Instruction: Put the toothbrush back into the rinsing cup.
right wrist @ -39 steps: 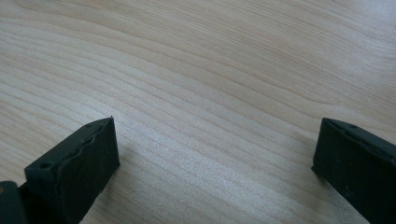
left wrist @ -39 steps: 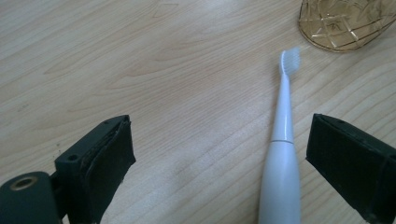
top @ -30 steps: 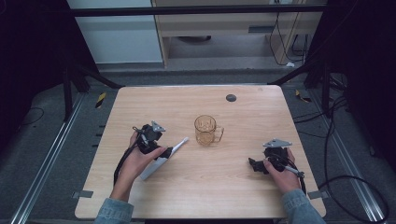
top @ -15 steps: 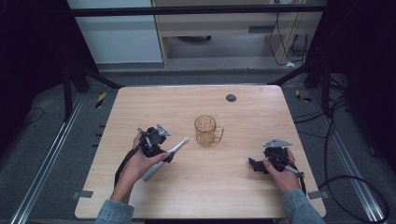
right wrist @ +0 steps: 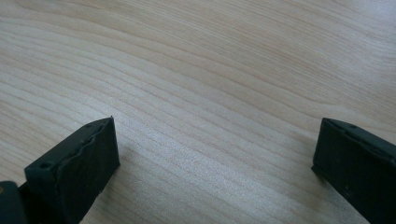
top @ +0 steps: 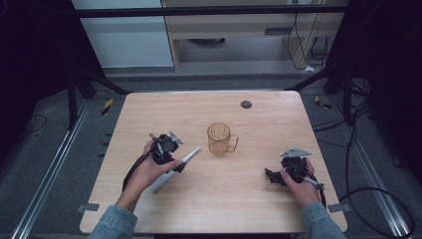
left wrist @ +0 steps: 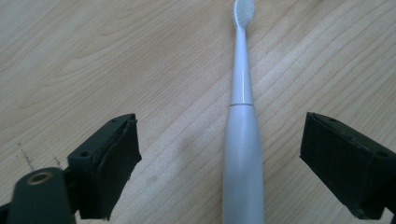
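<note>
Left gripper (left wrist: 219,158) straddling toothbrush (left wrist: 240,140) lying flat on worktop (top: 209,204), jaws just closing in but pads not yet touching handle, lining up for pickup. Mug (top: 219,139) standing nearby. Right gripper (right wrist: 215,158) waiting released, nothing between jaws.

No readable text, label or number appears anywhere.

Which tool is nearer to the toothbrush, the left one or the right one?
Left. The left tool straddles the toothbrush, its jaws having just been closing without touching it. The right tool rests far off, beyond the glass mug.
</note>
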Available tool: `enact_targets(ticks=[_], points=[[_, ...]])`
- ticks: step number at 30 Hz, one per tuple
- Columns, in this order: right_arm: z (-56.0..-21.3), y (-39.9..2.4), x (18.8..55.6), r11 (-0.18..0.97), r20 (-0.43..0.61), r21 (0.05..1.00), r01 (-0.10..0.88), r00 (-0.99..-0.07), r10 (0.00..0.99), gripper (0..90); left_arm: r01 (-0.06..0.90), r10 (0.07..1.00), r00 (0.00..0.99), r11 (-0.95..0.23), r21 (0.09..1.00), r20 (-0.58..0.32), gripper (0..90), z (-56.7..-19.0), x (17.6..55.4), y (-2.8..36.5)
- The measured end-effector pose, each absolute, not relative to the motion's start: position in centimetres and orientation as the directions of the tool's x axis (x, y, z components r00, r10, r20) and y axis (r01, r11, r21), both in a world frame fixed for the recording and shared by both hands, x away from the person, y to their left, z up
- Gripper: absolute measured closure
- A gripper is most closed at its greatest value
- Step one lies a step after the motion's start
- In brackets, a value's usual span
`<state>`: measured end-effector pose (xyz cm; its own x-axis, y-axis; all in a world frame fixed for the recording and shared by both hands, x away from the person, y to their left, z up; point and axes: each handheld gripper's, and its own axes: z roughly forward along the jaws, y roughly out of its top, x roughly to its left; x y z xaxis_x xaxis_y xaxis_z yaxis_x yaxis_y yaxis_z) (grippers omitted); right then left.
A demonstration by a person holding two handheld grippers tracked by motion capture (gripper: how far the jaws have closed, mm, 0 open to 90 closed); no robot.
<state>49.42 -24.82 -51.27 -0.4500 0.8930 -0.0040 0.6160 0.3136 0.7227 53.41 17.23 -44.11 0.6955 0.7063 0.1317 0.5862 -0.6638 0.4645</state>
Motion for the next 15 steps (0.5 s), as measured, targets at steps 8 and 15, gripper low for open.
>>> enact_targets(ticks=[8,15], points=[[-51.3,-24.8,49.4,0.314,-0.004,0.723,0.616,-0.45,0.893,0.4,0.596,0.683,0.721,-0.696,0.399,0.115,25.3,-44.6,54.1,16.9],[-51.3,-24.8,49.4,0.313,-0.003,0.722,0.617,-0.45,0.893,0.4,0.604,0.672,0.734,-0.712,0.358,0.098,32.9,-45.7,54.5,16.6]])
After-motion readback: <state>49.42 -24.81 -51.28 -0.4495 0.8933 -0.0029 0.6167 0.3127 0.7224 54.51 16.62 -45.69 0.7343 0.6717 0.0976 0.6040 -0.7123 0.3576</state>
